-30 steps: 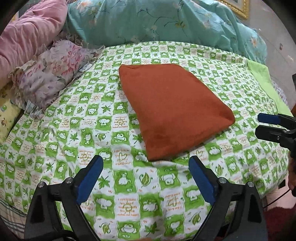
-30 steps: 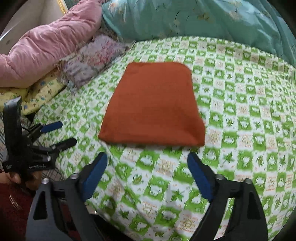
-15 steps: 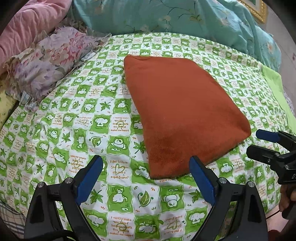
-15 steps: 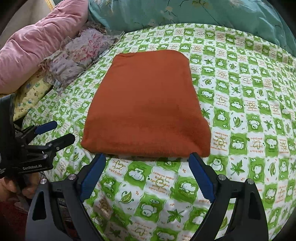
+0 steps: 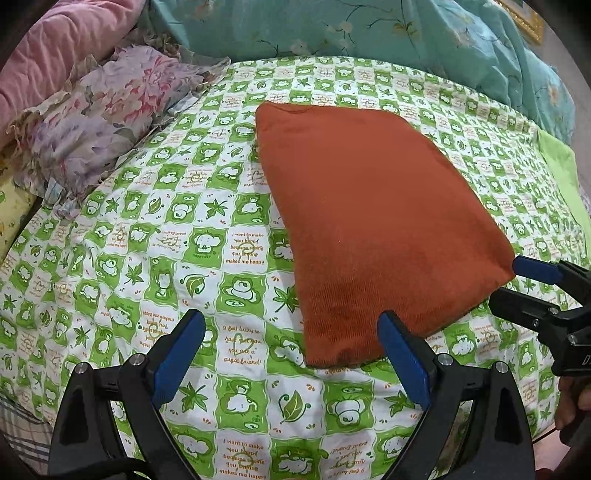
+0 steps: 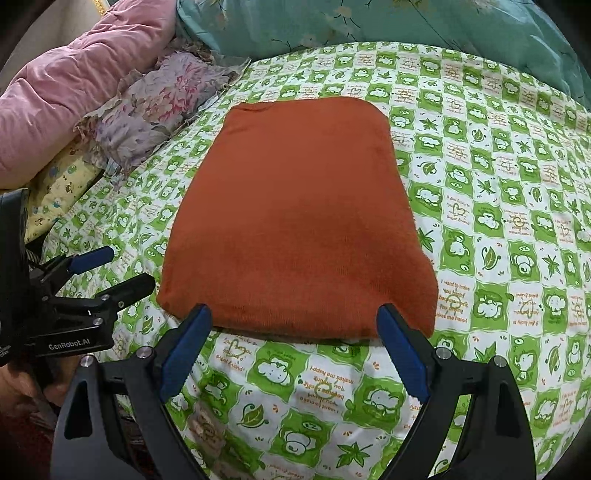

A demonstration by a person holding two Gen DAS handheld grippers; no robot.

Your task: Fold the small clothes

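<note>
An orange-brown folded cloth (image 5: 373, 229) is laid flat on a bed sheet (image 5: 155, 236) printed with green and white squares.

In the left wrist view, the left gripper (image 5: 291, 350) is held wide, with nothing clasped between its blue pads (image 5: 177, 354). The near corner of the cloth is seen just ahead of it, closer to the pad on the right of the picture. In the same view, the right gripper (image 5: 513, 282) is seen at the right edge, its jaws parted just beside the cloth's other near corner; whether the cloth is touched cannot be told.

In the right wrist view, the right gripper (image 6: 293, 339) is spread wide and empty, and the near edge of the cloth (image 6: 299, 225) is framed between its two fingertips, just beyond them. The left gripper (image 6: 110, 269) is seen at the left, near the cloth's left corner, jaws apart.

"GenRobot.AI" can be read on the left gripper's body. On the sheet, phrases such as "I want to make you happy because seeing you smiling makes me happy" and "I feel lucky to have met you" are printed.

A pink quilt (image 6: 74, 96), a floral pillow (image 5: 110, 125) and a teal quilt (image 5: 369, 29) are piled at the far side.
</note>
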